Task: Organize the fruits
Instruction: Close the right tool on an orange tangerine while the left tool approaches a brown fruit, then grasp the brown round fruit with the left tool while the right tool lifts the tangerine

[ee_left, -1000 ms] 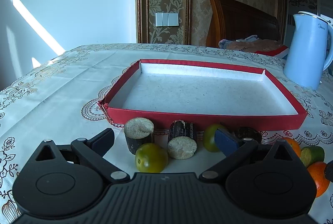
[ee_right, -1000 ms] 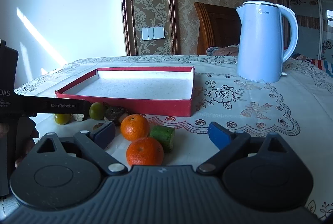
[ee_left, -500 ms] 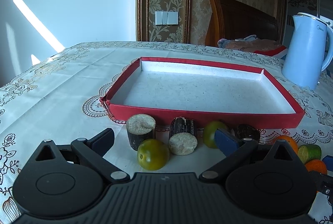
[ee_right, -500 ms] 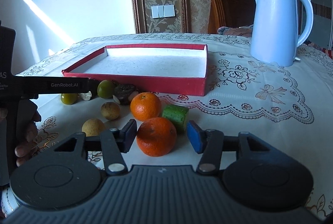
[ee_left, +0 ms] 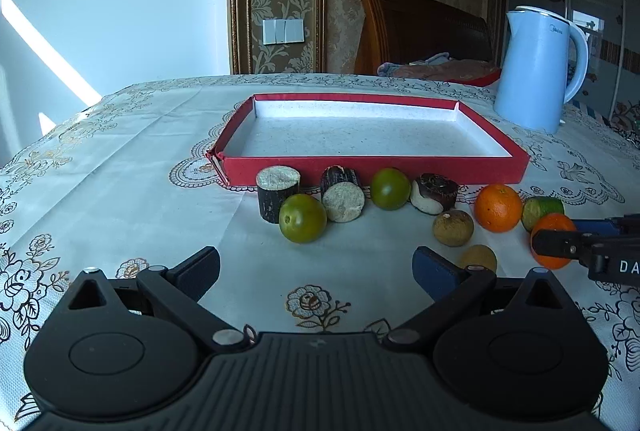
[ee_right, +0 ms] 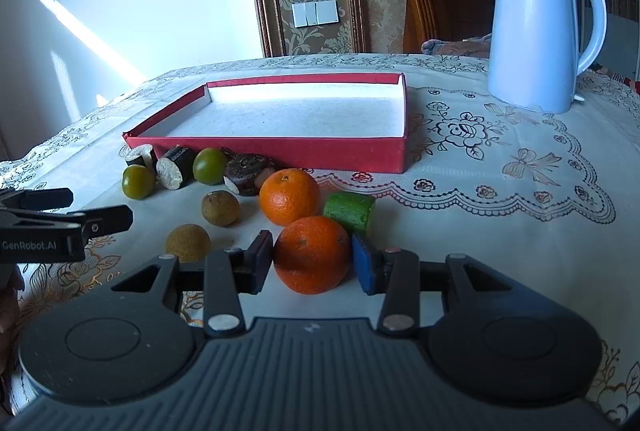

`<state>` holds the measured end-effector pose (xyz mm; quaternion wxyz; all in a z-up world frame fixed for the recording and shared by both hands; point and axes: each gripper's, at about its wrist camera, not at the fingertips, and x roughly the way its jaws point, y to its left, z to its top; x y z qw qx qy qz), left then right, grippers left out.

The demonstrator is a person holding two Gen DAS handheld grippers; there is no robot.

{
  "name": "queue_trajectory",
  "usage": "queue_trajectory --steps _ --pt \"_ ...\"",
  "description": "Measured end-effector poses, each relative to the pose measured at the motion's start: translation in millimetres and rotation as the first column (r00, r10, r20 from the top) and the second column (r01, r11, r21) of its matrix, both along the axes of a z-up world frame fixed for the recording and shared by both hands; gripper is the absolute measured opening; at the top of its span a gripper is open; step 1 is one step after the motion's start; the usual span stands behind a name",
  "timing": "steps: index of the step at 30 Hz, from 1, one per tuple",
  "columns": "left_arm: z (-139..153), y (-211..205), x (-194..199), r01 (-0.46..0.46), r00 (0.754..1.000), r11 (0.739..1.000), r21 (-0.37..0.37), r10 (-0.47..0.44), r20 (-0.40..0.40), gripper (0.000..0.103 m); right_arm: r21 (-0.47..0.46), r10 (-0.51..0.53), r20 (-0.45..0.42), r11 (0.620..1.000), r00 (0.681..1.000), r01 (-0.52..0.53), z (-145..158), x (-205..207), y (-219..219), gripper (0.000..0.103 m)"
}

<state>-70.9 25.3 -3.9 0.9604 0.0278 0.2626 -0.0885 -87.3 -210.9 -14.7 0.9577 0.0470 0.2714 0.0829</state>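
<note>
On the tablecloth just short of the red tray [ee_right: 280,151], your right gripper [ee_right: 312,261] is closing around the near orange [ee_right: 312,255], pads at its widest girth. It looks soft-skinned and round, so squeeze gently. Your left gripper [ee_left: 316,271] hangs released.

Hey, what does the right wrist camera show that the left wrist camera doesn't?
Only the right wrist view shows the right gripper head-on, jaws closing around the near orange, the pads at its sides.

Only the left wrist view shows the left gripper head-on, open over bare tablecloth.

Both show the empty red tray, the blue kettle, the far orange and the green fruits.
</note>
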Motion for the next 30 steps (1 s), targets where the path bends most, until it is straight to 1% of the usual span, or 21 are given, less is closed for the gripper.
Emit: queue_trajectory --steps 1,5,9,10,15,17,18,20,22,24,25,26,28,30 --pt "1 -2 -2 0.004 1.000 1.000 0.003 -0.004 0.002 0.103 0.002 -0.001 0.000 1.000 1.000 0.001 0 0 0 0.040" --pt "7 -16 -8 0.048 0.999 0.998 -0.038 -0.048 0.006 0.103 0.007 -0.004 0.000 1.000 1.000 0.004 0 0 -1 0.040" --pt "2 -41 -7 0.069 0.997 0.997 0.032 -0.068 -0.020 0.102 0.010 -0.011 0.003 1.000 1.000 0.011 0 -4 -4 0.040" --pt "1 -45 -6 0.071 0.997 0.997 0.038 -0.070 -0.022 0.102 0.013 -0.010 0.004 1.000 1.000 0.010 0 -6 -4 0.040" --pt "2 -57 -6 0.104 0.994 0.995 0.003 -0.104 -0.024 0.102 0.043 -0.016 0.006 0.999 1.000 0.016 -1 -9 -12 0.040" --pt "3 -62 -5 0.111 0.994 0.994 0.009 -0.111 -0.015 0.101 0.046 -0.018 0.007 0.999 1.000 0.017 -1 -10 -12 0.040" --pt "4 -64 -4 0.115 0.993 0.993 0.014 -0.115 -0.014 0.099 0.045 -0.026 0.009 0.999 1.000 0.026 -1 -11 -13 0.040" --pt "4 -67 -1 0.118 0.993 0.993 0.008 -0.118 -0.022 0.089 0.047 -0.032 0.008 0.998 0.999 0.032 -1 -12 -15 0.040" --pt "2 -70 2 0.125 0.992 0.992 0.006 -0.125 -0.032 0.083 0.051 -0.036 0.007 0.998 0.999 0.035 -1 -14 -18 0.040" --pt "-1 -73 4 0.128 0.991 0.992 0.018 -0.127 -0.045 0.079 0.053 -0.043 0.010 0.998 0.999 0.042 0 -15 -20 0.040" --pt "-3 -75 5 0.132 0.990 0.991 0.025 -0.130 -0.049 0.073 0.054 -0.045 0.011 0.998 0.999 0.044 0 -16 -21 0.040" --pt "-5 -77 6 0.135 0.990 0.990 0.030 -0.133 -0.055 0.065 0.057 -0.048 0.011 0.997 0.999 0.047 -1 -16 -22 0.040" --pt "-7 -79 8 0.142 0.987 0.989 0.029 -0.140 -0.073 0.057 0.066 -0.048 0.010 0.997 0.999 0.047 -1 -16 -24 0.040" --pt "-9 -80 9 0.144 0.987 0.989 0.029 -0.141 -0.080 0.053 0.071 -0.046 0.011 0.996 0.999 0.045 -2 -16 -24 0.040"
